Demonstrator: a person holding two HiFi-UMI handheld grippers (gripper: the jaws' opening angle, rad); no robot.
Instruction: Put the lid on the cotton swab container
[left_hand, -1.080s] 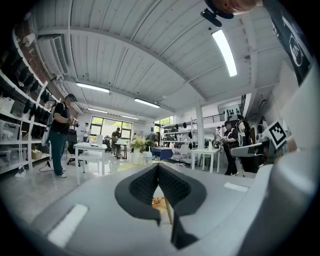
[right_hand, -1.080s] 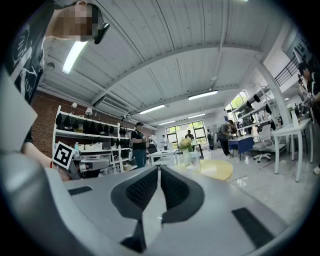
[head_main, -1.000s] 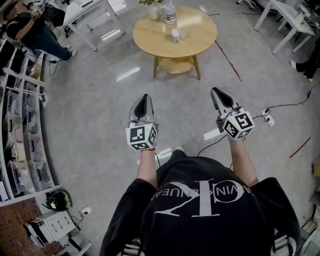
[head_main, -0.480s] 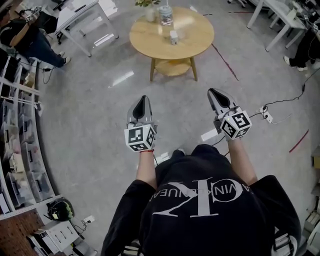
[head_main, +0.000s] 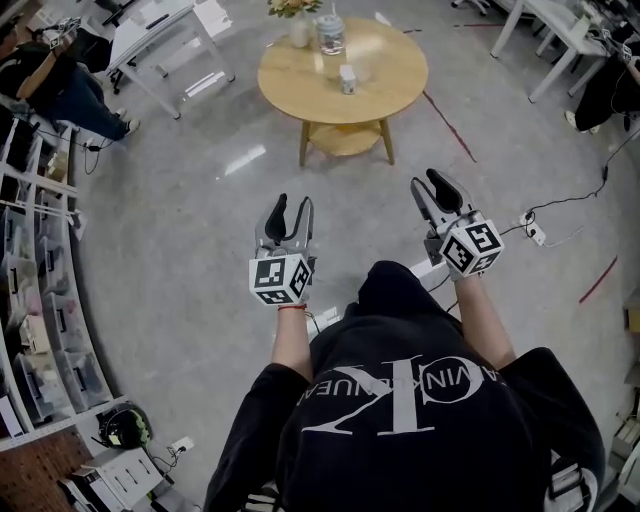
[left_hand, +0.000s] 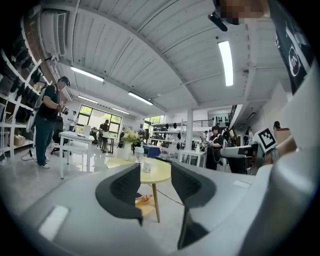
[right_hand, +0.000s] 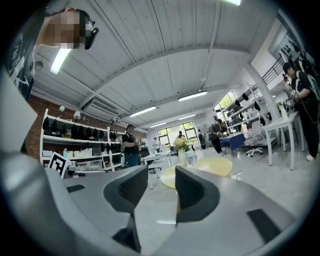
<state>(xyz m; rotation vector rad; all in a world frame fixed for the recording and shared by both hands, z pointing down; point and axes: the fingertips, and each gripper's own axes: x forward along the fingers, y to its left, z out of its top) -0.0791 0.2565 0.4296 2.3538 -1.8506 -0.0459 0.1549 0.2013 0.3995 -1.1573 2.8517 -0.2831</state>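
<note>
Left tongs (head_main: 291, 204) and right tongs (head_main: 428, 182) have both just been opening and now stand spread with nothing between them. Small white container (head_main: 347, 77) sits on the round table (head_main: 395, 75), well ahead of both tongs.

Clear container (head_main: 330, 36) is standing upright near the far edge of the round tabletop (head_main: 400, 70). Small white piece (head_main: 347, 78), possibly the lid, is sitting apart, nearer the centre.
</note>
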